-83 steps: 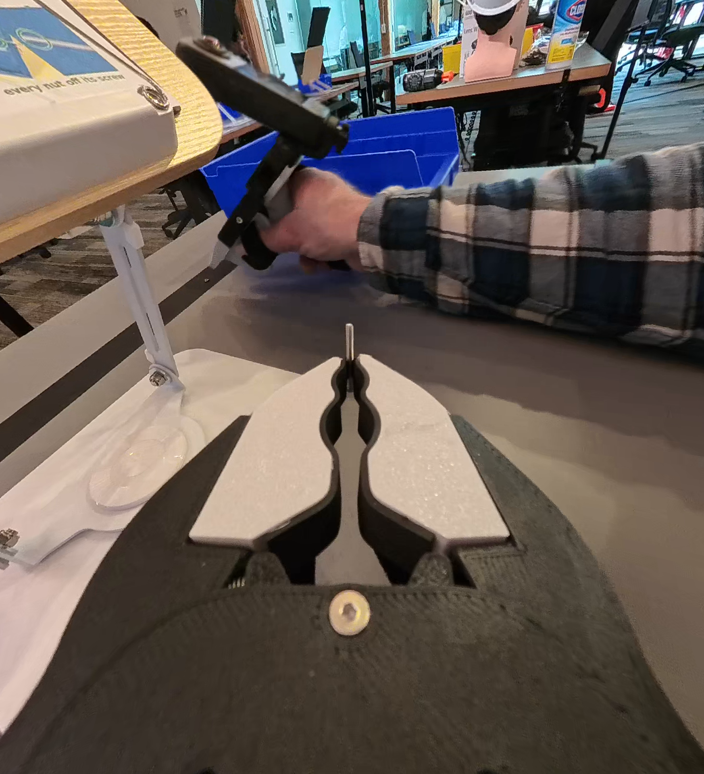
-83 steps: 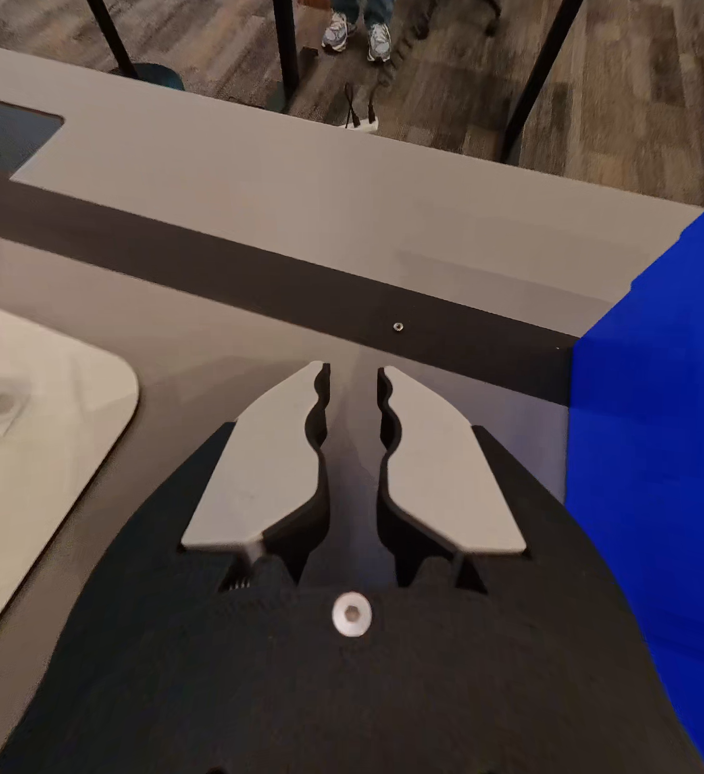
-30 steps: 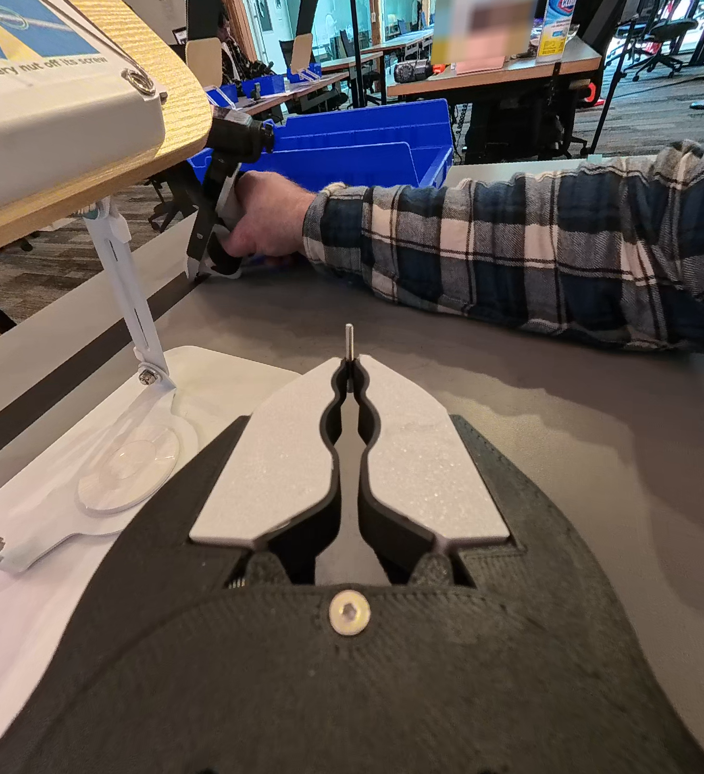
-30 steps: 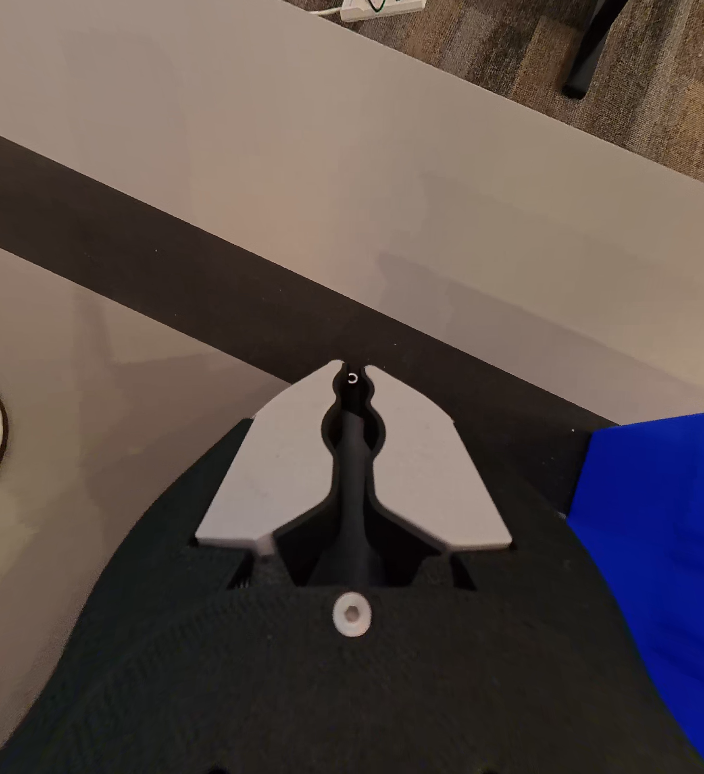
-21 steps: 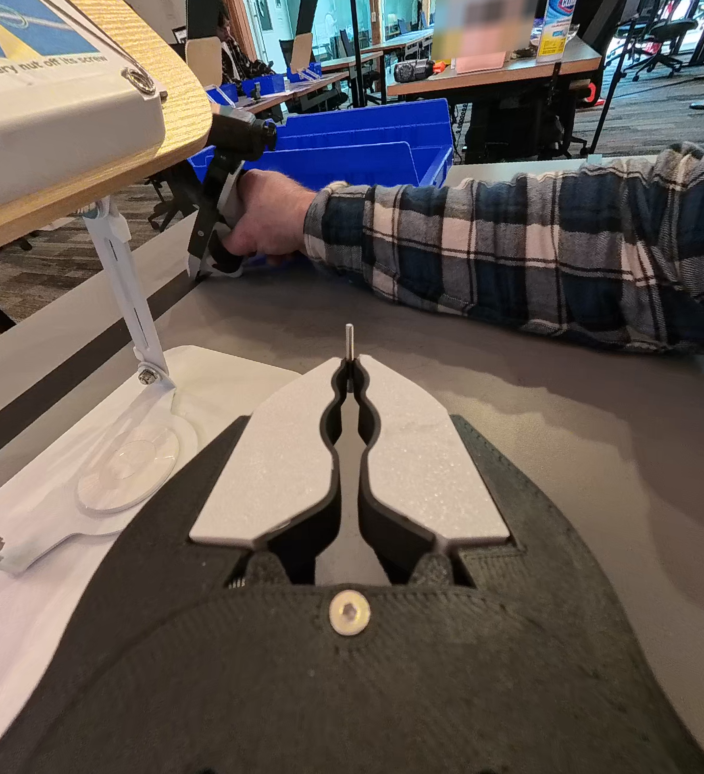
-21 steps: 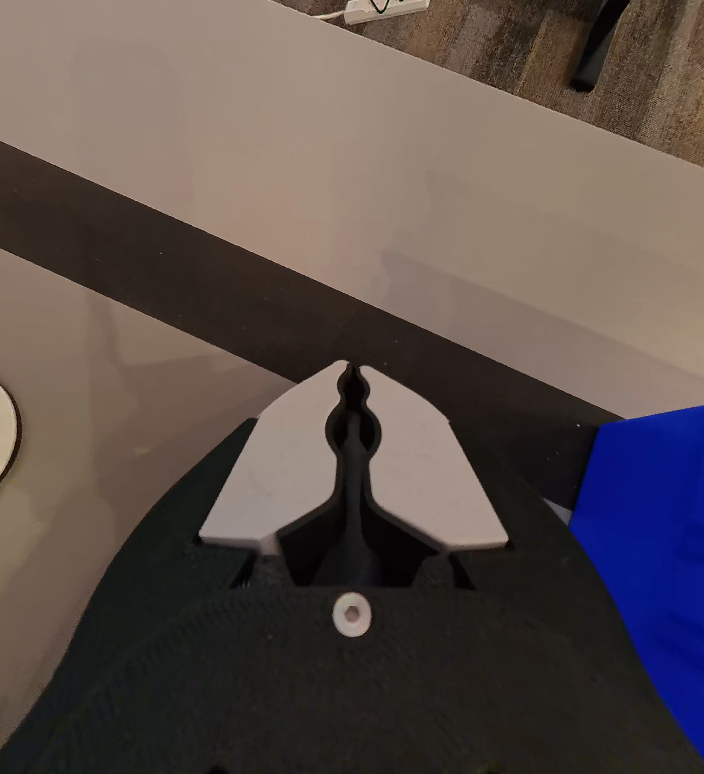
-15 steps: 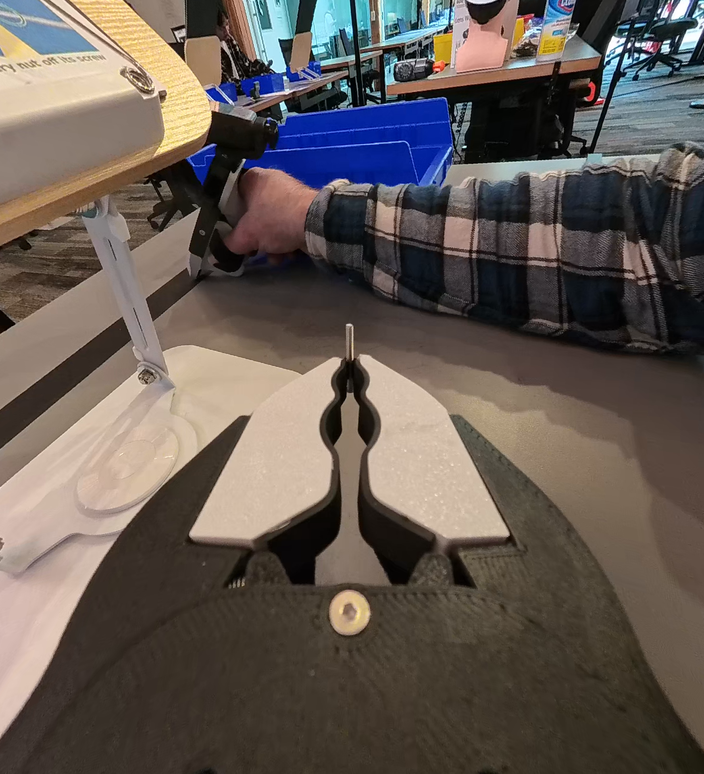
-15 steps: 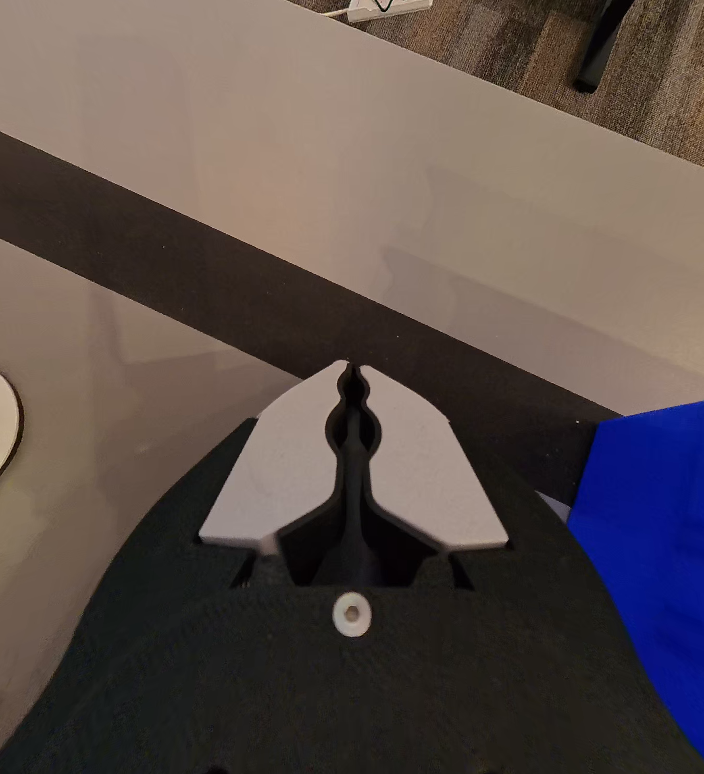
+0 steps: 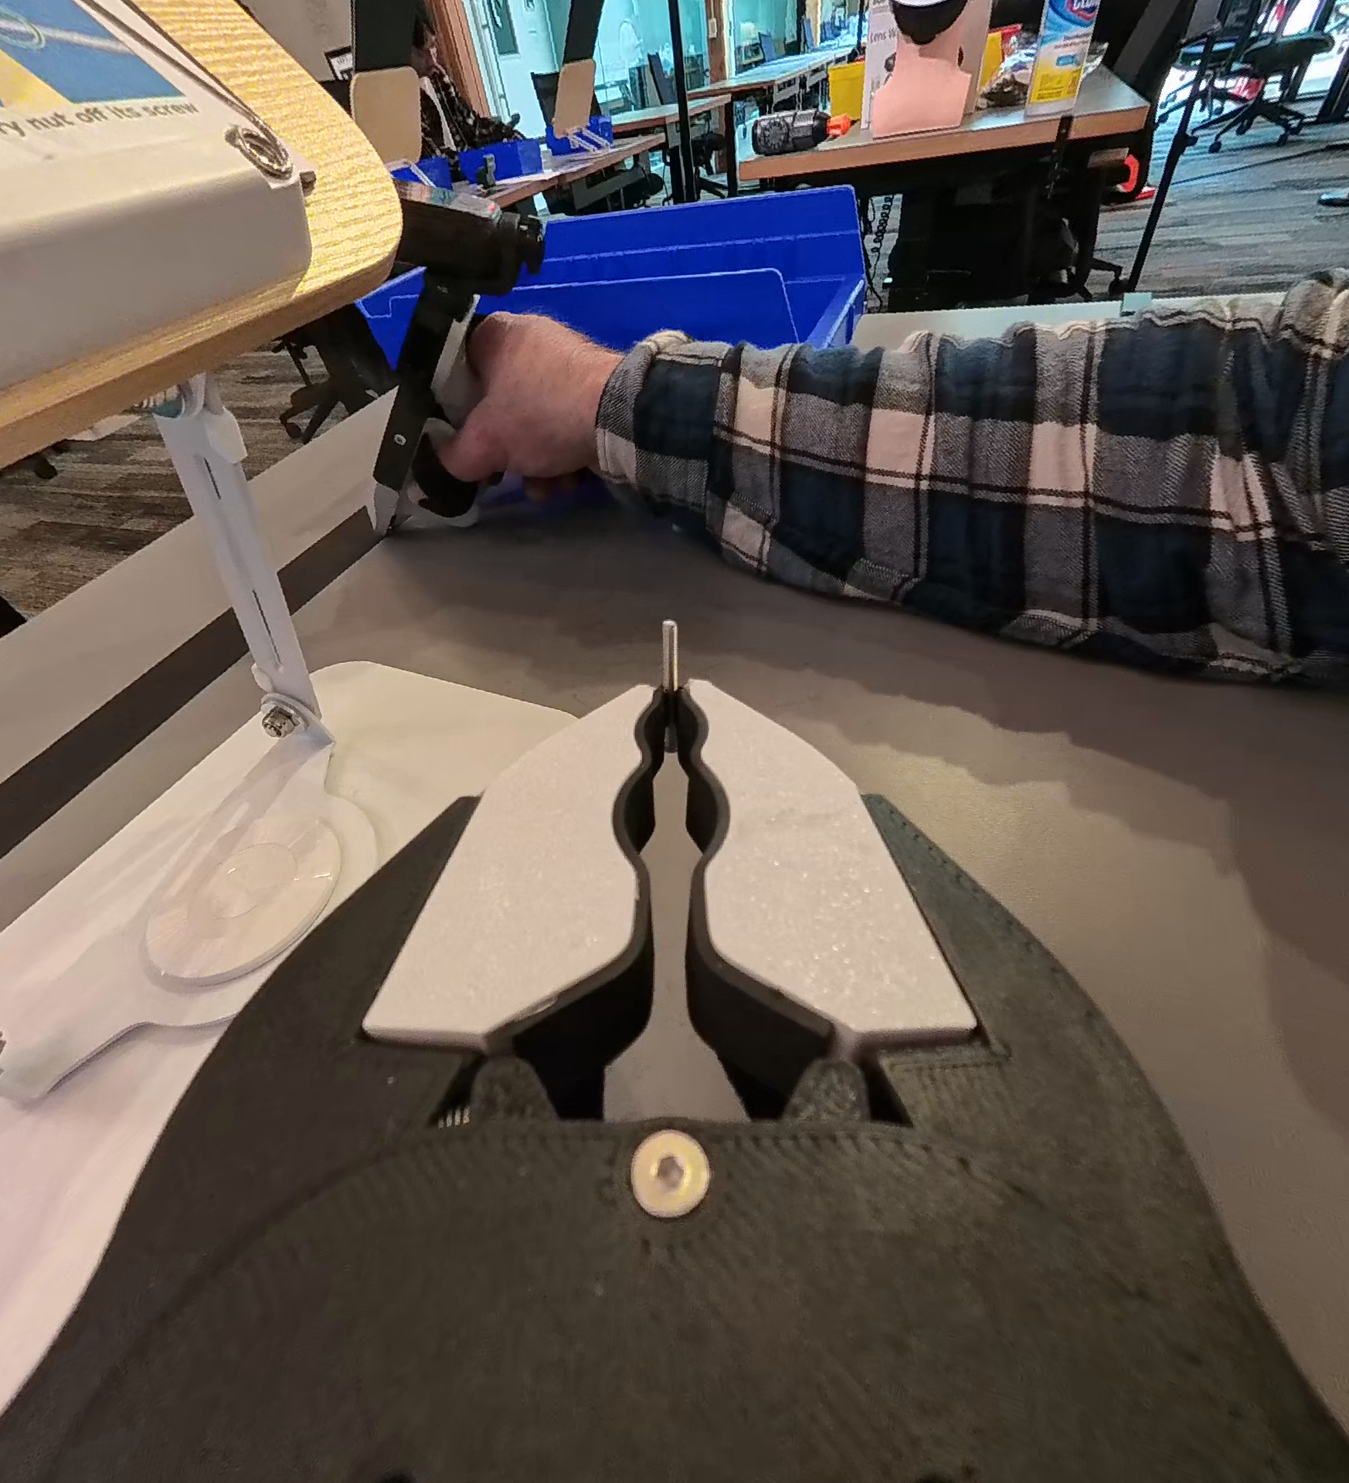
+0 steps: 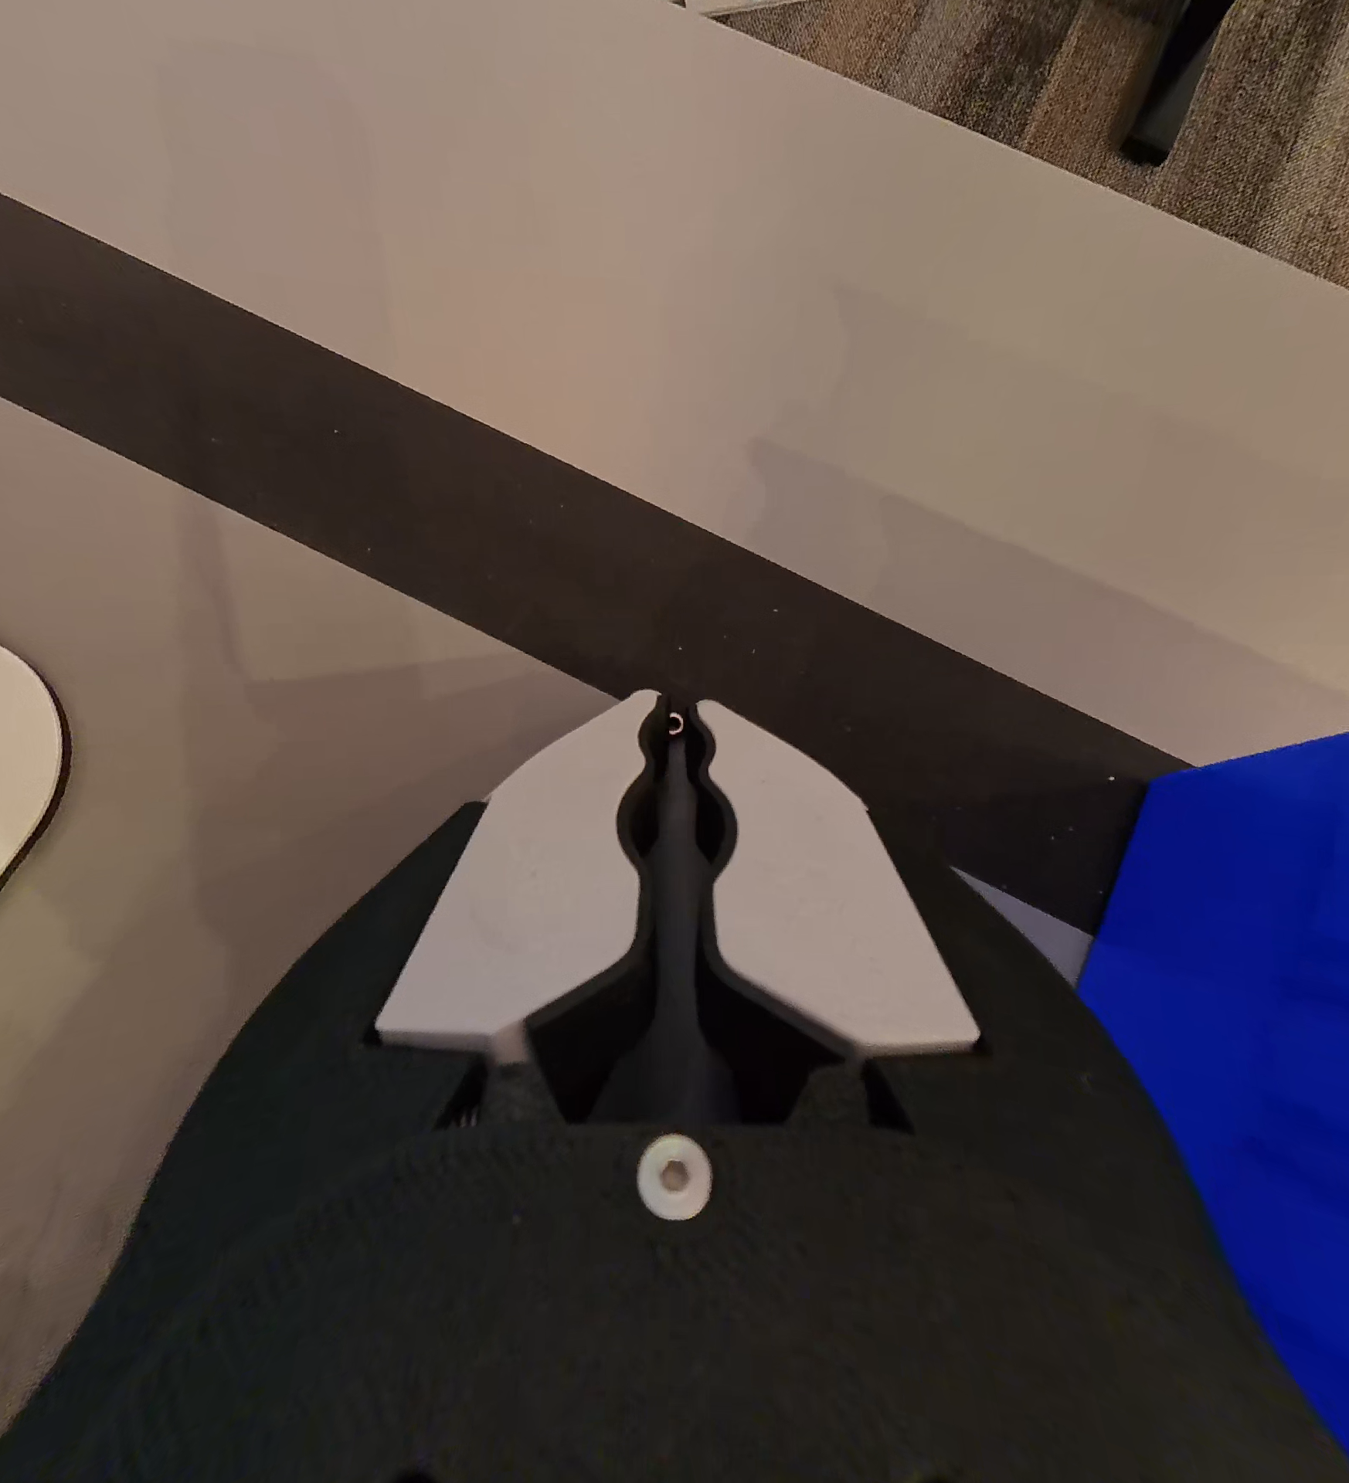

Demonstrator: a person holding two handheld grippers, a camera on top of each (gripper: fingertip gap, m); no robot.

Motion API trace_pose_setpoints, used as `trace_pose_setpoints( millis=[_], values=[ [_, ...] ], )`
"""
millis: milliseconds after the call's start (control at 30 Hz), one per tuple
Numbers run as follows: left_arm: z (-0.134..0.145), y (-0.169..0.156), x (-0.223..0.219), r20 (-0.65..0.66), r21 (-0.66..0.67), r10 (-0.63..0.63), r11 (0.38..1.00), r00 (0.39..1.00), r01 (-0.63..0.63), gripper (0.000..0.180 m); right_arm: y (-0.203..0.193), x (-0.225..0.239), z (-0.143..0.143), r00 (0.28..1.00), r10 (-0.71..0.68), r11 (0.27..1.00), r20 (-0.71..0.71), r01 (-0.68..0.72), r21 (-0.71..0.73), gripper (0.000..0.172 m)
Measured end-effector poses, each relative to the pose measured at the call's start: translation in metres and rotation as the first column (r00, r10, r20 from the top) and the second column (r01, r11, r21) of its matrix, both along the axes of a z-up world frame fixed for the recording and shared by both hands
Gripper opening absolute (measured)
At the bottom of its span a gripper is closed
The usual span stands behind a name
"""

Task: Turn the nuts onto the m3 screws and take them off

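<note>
My left gripper (image 9: 668, 695) is shut on a thin metal screw (image 9: 668, 654). The screw stands upright out of the fingertips, over the grey table (image 9: 976, 843). My right gripper (image 10: 675, 706) points down at the dark strip (image 10: 414, 497) of the table. Its jaws stand slightly apart. A tiny ring-shaped nut (image 10: 675, 724) shows between the tips with dark space beside it. I cannot see the pads pressing on it. The right gripper also shows in the left wrist view (image 9: 390, 522), held by a hand, with its tips down at the table's far edge.
A blue bin (image 9: 655, 265) stands behind the hand and close on the right of my right gripper (image 10: 1257, 1043). A white base plate (image 9: 430, 722) carries a slanted stand (image 9: 238, 546) under a wooden board (image 9: 318, 257). A plaid sleeve (image 9: 1016, 465) crosses the table. About 35 centimeters separates my left fingertips from my right.
The right jaws stood slightly apart around the nut, then shut fully with the nut out of sight. They now stand slightly apart again with the nut between them. The left gripper kept still with the screw.
</note>
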State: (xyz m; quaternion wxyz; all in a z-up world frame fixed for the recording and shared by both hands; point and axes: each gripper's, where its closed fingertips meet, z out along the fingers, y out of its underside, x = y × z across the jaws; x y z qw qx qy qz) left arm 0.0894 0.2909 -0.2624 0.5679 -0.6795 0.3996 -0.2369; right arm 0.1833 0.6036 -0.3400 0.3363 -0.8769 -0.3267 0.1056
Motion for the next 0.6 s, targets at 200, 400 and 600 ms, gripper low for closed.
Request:
trace_pose_setpoints(
  millis=[200,400,600],
  values=[
    [0.000,0.000,0.000,0.000,0.000,0.000,1.000,1.000,0.000,0.001,-0.001,0.000,0.000,1.000,0.005,1.000,0.008,-0.005,0.002,0.000],
    [0.000,0.000,0.000,0.000,0.000,0.000,1.000,1.000,0.000,0.002,-0.002,-0.002,0.002,1.000,0.019,1.000,-0.005,-0.019,0.002,0.004],
    [0.000,0.001,0.000,0.006,-0.004,0.000,1.000,1.000,0.000,0.001,-0.028,-0.010,0.009,0.991,0.117,0.993,-0.063,-0.118,-0.013,0.018]
  ],
)
